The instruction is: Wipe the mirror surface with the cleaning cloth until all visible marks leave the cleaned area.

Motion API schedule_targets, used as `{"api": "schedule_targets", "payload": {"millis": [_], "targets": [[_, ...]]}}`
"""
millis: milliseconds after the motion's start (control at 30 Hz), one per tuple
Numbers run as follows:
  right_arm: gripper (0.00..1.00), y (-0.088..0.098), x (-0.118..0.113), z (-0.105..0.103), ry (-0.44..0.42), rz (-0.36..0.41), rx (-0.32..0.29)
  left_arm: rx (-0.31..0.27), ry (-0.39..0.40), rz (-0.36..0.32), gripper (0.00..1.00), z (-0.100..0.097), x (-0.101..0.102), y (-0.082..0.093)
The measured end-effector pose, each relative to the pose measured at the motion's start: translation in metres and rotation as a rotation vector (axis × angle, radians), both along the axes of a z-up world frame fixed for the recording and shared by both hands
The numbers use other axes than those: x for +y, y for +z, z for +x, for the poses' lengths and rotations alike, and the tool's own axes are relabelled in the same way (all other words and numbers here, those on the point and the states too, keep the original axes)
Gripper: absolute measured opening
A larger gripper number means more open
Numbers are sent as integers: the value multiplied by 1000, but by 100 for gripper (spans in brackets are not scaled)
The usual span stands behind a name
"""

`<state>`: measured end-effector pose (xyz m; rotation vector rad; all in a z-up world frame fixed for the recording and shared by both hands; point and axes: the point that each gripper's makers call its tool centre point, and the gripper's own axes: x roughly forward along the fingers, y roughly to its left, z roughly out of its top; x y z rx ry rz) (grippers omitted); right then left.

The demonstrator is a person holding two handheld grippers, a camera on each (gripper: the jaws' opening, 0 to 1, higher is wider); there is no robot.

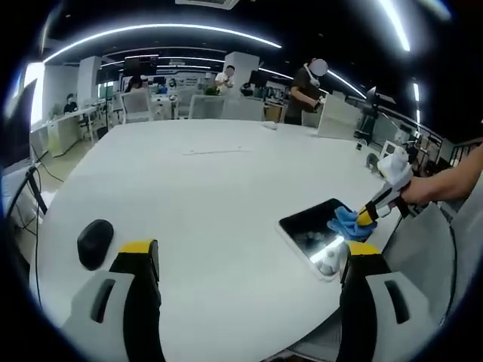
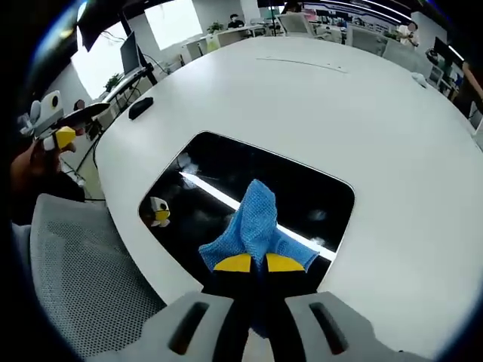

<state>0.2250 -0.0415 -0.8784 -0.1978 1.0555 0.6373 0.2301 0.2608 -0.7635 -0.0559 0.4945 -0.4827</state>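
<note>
The large white oval worktop [image 1: 219, 196] stretches away toward an open office where a few people sit and stand at desks far behind it. A grey mesh-backed chair [image 2: 75, 279] is drawn up close against the near edge of the worktop, just beside the mirror.

The dark rectangular mirror with a thin white rim [image 2: 226, 170] lies flat on the worktop near that edge, reflecting a bright strip of ceiling light across its middle. In the left gripper view the same mirror [image 1: 306, 222] sits to the right, well apart from a black computer mouse [image 1: 95, 243] resting on the worktop at the left.

The blue microfibre cleaning cloth [image 2: 255, 219] is bunched up on the mirror's near half, touching the glass. The right gripper [image 2: 259, 263] has its yellow-tipped jaws pinched tightly together on the near end of the cloth, pressing it onto the mirror; it shows from the other side too, held in a hand [image 1: 419, 190].

The left gripper [image 1: 245, 260] hovers above the bare worktop with its jaws spread wide, holding nothing.
</note>
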Motion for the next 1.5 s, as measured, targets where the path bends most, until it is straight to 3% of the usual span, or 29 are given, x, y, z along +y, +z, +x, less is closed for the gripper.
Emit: {"api": "schedule_targets", "payload": {"millis": [833, 1067, 1500], "targets": [[0, -1, 0, -21, -20, 26, 38, -18, 6, -11, 99, -7, -1, 8], [0, -1, 0, -19, -25, 41, 55, -56, 51, -8, 99, 1, 7, 20], [0, -1, -8, -19, -39, 30, 53, -54, 39, -14, 99, 9, 4, 17]]}}
